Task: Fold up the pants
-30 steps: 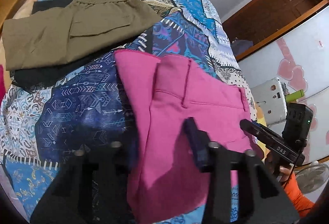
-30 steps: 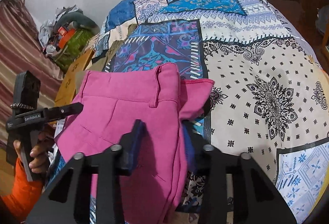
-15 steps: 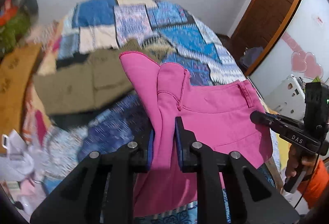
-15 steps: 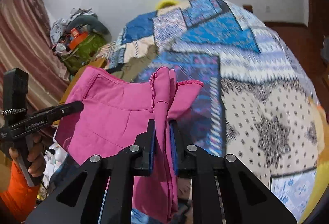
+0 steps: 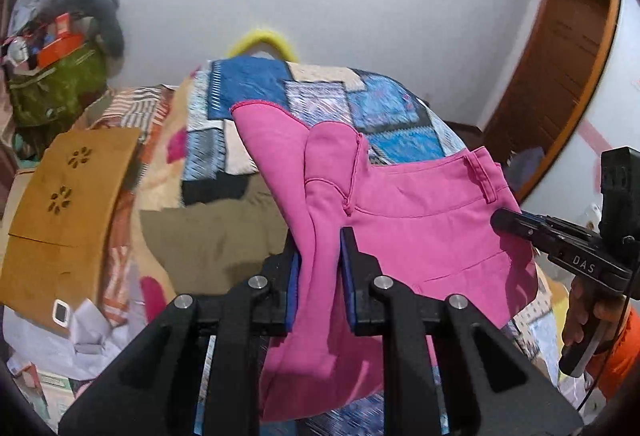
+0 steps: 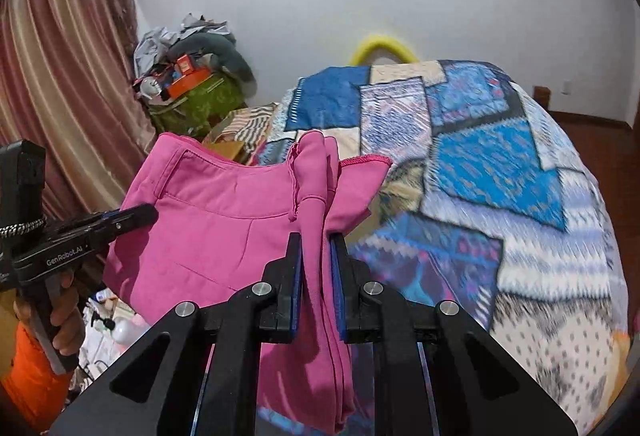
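Pink pants (image 5: 420, 228) hang above the patchwork bedspread (image 5: 384, 103), stretched by the waistband between both grippers. In the left wrist view my left gripper (image 5: 320, 256) is shut on a bunched fold at one end of the waist. At the right of that view my right gripper (image 5: 502, 220) pinches the other end. In the right wrist view the pink pants (image 6: 208, 220) drape between the blue pads of my right gripper (image 6: 316, 256), which is shut on the cloth. My left gripper (image 6: 142, 213) clamps the far waist corner, held by a hand in an orange sleeve (image 6: 28, 388).
Folded olive pants (image 5: 208, 236) lie on the bed beneath the pink ones. A cardboard box (image 5: 68, 203) and clutter sit to the left of the bed. A green bag with piled things (image 6: 200, 95) stands by the curtain (image 6: 60, 95). A wooden door (image 5: 560, 75) is at the right.
Both grippers have closed on the pink pants' waistband and lifted it off the bedspread. Both views have tilted up, bringing the wall and screen into sight.
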Motion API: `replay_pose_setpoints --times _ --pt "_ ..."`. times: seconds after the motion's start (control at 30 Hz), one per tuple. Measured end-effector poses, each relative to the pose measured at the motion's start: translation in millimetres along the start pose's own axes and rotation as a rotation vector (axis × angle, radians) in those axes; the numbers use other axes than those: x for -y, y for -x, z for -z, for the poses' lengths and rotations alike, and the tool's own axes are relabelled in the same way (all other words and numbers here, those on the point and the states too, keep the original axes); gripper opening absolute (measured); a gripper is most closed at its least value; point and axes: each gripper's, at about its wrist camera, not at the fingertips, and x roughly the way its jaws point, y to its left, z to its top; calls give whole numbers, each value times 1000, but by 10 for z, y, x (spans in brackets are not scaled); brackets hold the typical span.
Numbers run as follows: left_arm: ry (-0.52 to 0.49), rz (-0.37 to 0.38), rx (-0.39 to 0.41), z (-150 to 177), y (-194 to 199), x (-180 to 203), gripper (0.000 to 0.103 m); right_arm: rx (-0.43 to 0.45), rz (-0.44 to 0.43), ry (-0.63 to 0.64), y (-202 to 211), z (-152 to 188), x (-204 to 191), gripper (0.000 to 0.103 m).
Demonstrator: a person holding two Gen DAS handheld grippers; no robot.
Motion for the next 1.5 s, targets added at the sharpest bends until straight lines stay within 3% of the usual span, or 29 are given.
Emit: replay_pose_setpoints --times 0.4,0.57,0.73,0.93,1.0,1.13,1.27,1.37,1.5 --pt "121 -37 -72 -330 -732 -797 18 -65 -19 47 -995 -377 -94 12" --pt "183 -44 -142 -247 -1250 -1074 18 -129 -14 27 -1492 -384 25 12" --pt "151 -94 -187 -124 -1758 -1185 18 -189 4 32 -1963 -347 126 12" --pt "132 -131 -243 43 -2210 -1321 23 -215 72 111 -2172 -268 174 14" --pt "146 -139 -244 99 -2258 -1370 30 -219 81 109 -2193 -259 230 18" --pt "189 -192 -226 191 -2225 -1462 58 -213 105 45 -2127 -261 365 22" --pt "191 -218 -226 215 -2094 -1466 60 -216 130 9 -1954 -232 427 40" --pt "161 -232 -222 194 -1915 -1389 60 -191 138 18 -1742 -213 383 41" --pt "105 -219 -159 103 -1448 -1170 60 -134 138 75 -1350 -222 179 41"
